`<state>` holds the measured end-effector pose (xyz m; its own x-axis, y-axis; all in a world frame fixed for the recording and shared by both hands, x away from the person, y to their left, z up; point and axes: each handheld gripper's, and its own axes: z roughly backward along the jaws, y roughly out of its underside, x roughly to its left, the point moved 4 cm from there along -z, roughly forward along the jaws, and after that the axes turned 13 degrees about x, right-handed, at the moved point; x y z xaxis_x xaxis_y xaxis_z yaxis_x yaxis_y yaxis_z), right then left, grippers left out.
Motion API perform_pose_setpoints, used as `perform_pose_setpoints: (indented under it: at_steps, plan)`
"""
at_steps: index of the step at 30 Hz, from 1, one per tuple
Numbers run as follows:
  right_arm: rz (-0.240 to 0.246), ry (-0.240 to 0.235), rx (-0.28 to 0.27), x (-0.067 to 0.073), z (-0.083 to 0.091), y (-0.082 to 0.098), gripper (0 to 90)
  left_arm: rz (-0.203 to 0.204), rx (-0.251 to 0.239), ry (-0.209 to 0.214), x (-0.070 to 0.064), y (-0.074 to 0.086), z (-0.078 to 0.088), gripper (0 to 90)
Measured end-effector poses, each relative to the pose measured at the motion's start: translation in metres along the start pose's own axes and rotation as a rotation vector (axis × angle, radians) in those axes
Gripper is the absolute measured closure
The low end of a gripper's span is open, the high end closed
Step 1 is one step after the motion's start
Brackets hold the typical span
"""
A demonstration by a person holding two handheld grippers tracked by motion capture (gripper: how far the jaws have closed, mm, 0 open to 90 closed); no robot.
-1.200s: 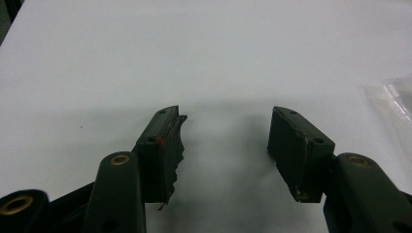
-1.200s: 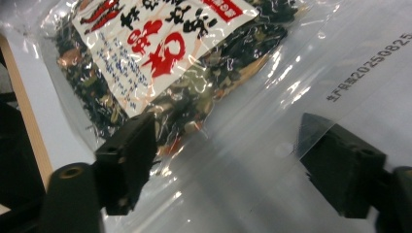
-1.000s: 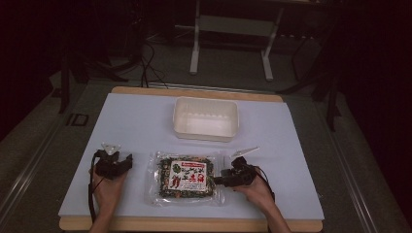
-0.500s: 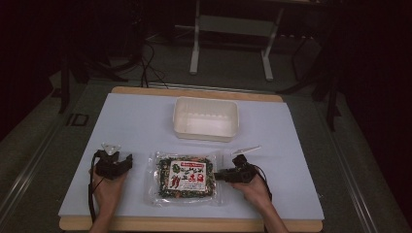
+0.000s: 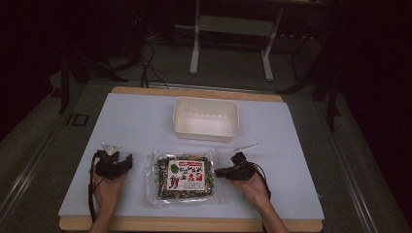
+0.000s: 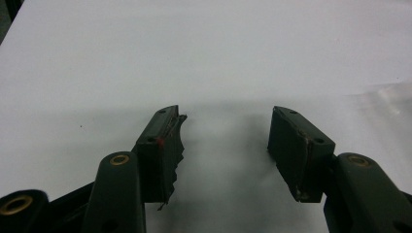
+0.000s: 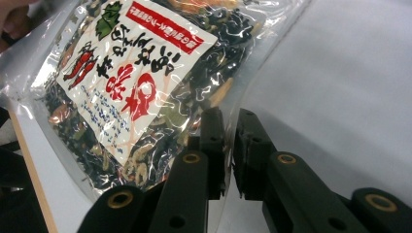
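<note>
A clear plastic bag (image 5: 184, 175) of dark dried mix with a white and red label lies flat near the table's front edge. My right gripper (image 5: 218, 172) reaches in from the bag's right side. In the right gripper view its jaws have just been closing, and my right gripper (image 7: 229, 116) now pinches the clear edge of the bag (image 7: 136, 87) between its pads. To the left of the bag, my left gripper (image 5: 121, 160) rests low over the table. My left gripper (image 6: 226, 131) stands open with nothing between its jaws.
An empty white plastic tub (image 5: 206, 135) stands behind the bag at mid-table. A pale mat (image 5: 141, 121) covers the wooden tabletop, with bare room on both sides of the tub. Dark floor and metal stand legs (image 5: 194, 43) lie beyond the far edge.
The right gripper's jaws have closed from wide apart onto the bag's right edge. Both hands have stayed where they were, and the bag has not shifted.
</note>
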<state>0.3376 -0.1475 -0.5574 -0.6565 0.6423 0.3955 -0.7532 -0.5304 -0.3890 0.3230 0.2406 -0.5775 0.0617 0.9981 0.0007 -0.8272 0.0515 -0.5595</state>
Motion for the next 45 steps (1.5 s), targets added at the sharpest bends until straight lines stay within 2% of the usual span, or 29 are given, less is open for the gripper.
perform_pose_setpoints:
  at_steps: [10,14,28,36,45]
  plan:
    - [0.037,0.019,-0.037,0.004,0.021,-0.020,89.1,-0.004,0.003,0.001,0.000,0.000,0.000,45.5]
    - [0.063,0.034,-0.038,0.005,0.031,-0.027,89.3,-0.004,0.003,0.002,0.000,0.001,0.000,45.5]
    - [0.105,0.060,-0.049,0.010,0.056,-0.043,89.6,-0.006,0.002,-0.001,0.000,0.001,0.001,45.5]
    - [0.136,0.087,-0.041,0.013,0.064,-0.050,89.6,-0.009,-0.009,0.000,-0.001,0.001,0.001,45.6]
    - [0.165,0.116,-0.041,0.018,0.079,-0.057,89.6,-0.013,-0.043,0.013,-0.002,0.000,0.004,45.2]
